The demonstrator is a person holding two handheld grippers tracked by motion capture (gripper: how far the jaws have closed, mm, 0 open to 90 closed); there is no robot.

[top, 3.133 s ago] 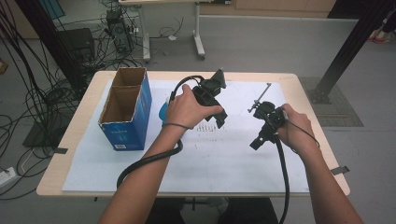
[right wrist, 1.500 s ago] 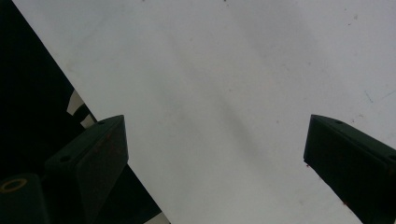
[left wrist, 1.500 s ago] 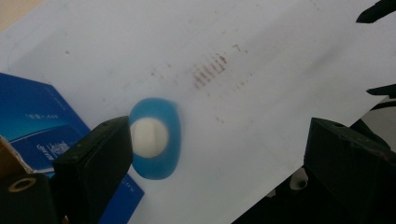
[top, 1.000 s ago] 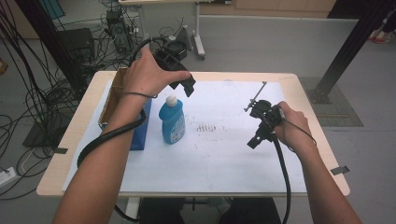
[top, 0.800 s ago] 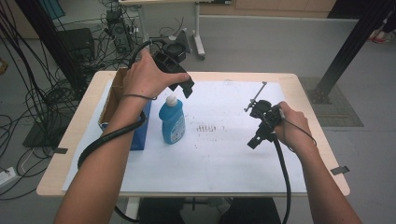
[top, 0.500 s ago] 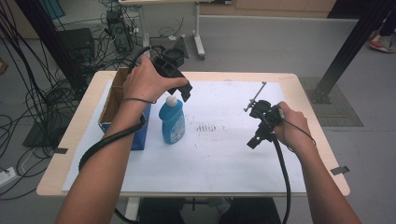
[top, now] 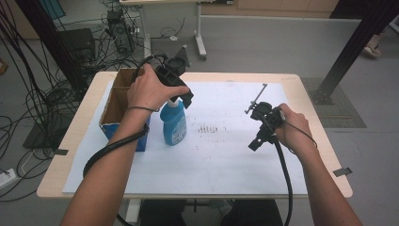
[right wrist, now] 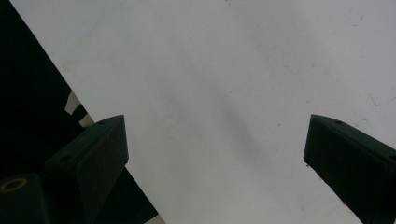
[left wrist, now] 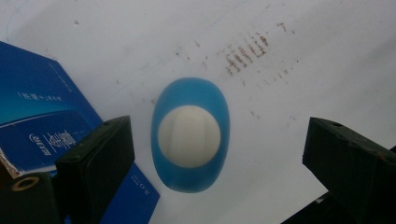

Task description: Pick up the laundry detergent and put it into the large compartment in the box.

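Note:
A blue bottle (top: 173,125) with a white cap stands upright on the white paper, right beside a blue cardboard box (top: 114,102). My left gripper (top: 182,97) hovers just above the cap, pointing straight down. In the left gripper view the cap (left wrist: 188,135) sits between and below the two open jaws of my left gripper (left wrist: 217,137), which touch nothing. My right gripper (top: 256,140) is held low over the paper at the right, tilted down and to the left. In the right gripper view my right gripper (right wrist: 215,140) stands open over bare paper.
The open-topped box (left wrist: 42,112) stands left of the bottle near the table's left edge. A white paper sheet (top: 226,160) covers most of the wooden table (top: 301,89) and bears brown marks (top: 209,128). Cables and table legs lie on the floor behind.
My left hand has sunk from above the bottle toward its cap. Three seconds ago it was low at the table's middle. The right hand has kept still.

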